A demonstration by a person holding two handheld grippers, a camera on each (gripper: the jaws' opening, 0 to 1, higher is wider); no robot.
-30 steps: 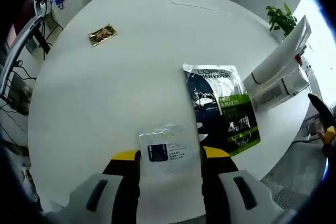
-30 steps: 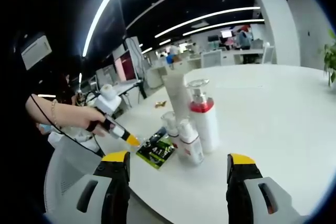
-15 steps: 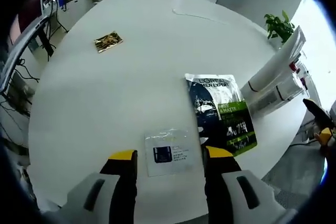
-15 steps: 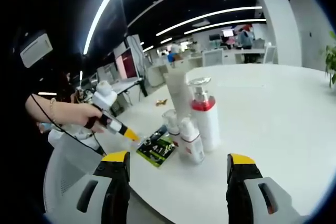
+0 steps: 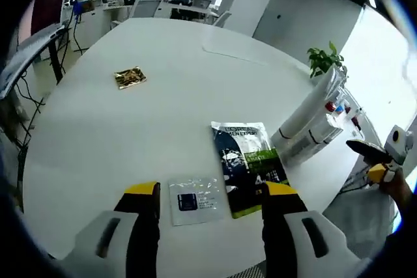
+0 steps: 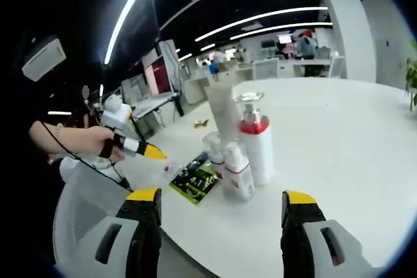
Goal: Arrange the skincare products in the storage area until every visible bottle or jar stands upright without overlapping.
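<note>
While spread, left gripper fingers flank clear sachet, bottles upright.

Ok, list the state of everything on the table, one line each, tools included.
Left tool: open, empty, over the table edge.
Right tool: open, empty.
Clear sachet: lying flat.
Green-and-black packet: lying flat.
Gold sachet: lying flat, apart.
Red-collared pump bottle: upright.
White tube: upright.
Two small pump bottles: upright.

The table is smooth, matt white. On it, the green-and-black sachet looks like glossy foil — the small packet beside it clear, shiny plastic. The gold sachet glints metallic.
</note>
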